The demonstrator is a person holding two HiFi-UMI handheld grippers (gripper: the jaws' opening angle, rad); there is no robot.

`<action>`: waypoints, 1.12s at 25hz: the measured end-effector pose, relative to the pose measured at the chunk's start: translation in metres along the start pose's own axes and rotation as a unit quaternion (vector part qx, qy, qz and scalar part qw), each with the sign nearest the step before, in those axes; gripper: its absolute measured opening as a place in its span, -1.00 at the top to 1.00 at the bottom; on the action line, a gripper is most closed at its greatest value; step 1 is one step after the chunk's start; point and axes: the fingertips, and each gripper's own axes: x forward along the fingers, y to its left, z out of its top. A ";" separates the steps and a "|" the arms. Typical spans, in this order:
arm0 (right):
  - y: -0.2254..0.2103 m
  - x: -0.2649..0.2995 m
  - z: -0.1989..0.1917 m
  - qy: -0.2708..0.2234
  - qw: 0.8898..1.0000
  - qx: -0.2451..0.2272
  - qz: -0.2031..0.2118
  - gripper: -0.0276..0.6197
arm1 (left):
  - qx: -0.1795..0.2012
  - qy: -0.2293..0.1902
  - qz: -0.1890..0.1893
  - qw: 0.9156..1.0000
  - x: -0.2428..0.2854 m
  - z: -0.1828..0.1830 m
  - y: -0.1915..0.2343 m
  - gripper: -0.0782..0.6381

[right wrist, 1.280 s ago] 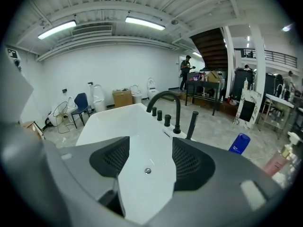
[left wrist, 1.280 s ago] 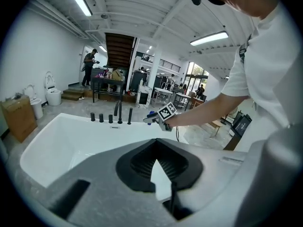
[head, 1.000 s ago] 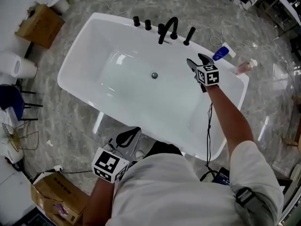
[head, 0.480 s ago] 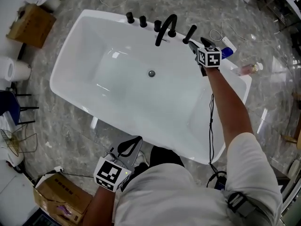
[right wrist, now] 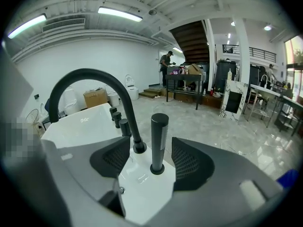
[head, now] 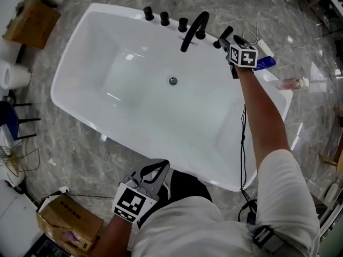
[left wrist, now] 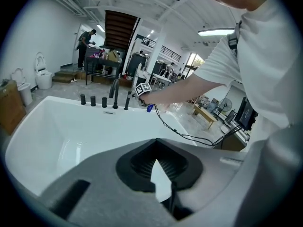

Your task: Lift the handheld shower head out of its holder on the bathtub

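Grey marble floor (head: 80, 138). At the white bathtub's (head: 69, 98) far rim, the spread right tongs (right wrist: 151, 150) flank the upright black cylindrical shower head (right wrist: 159, 131) without touching it. This looks like the approach; next they should pinch it and lift straight up. The left tongs (left wrist: 156, 150) are pressed together, empty.

The bathtub (head: 80, 52) stands in the middle of the floor, its drain (head: 173, 81) in the basin's centre. Along the far rim runs a row: three knobs (head: 165, 18) at the left, then the spout (head: 194, 30) arching over the basin, then the shower head (right wrist: 159, 136) upright in its holder at the right end. The right gripper (right wrist: 150, 161) sits at that end, the shower head between its jaws, apart from both pads. Two bottles (head: 292, 83) lie on the rim's right corner, beyond the gripper. The left gripper (head: 155, 167) hangs outside the near rim. One box (head: 29, 15) sits on the floor far left, another (head: 64, 224) near left
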 end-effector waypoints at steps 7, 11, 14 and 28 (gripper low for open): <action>-0.011 0.034 -0.010 0.005 1.000 0.015 -0.001 0.03 | -0.015 0.007 -0.010 1.000 0.019 -0.005 0.011 0.76; -0.014 0.049 -0.011 0.003 1.000 0.022 -0.003 0.06 | -0.027 0.010 -0.017 0.999 0.025 -0.008 0.014 0.76; -0.014 0.058 -0.011 0.004 1.000 0.023 -0.001 0.07 | -0.036 0.011 -0.018 0.999 0.029 -0.011 0.019 0.76; -0.016 0.077 -0.016 0.004 1.000 0.002 -0.009 0.49 | -0.040 0.019 -0.013 0.999 0.037 -0.022 0.033 0.76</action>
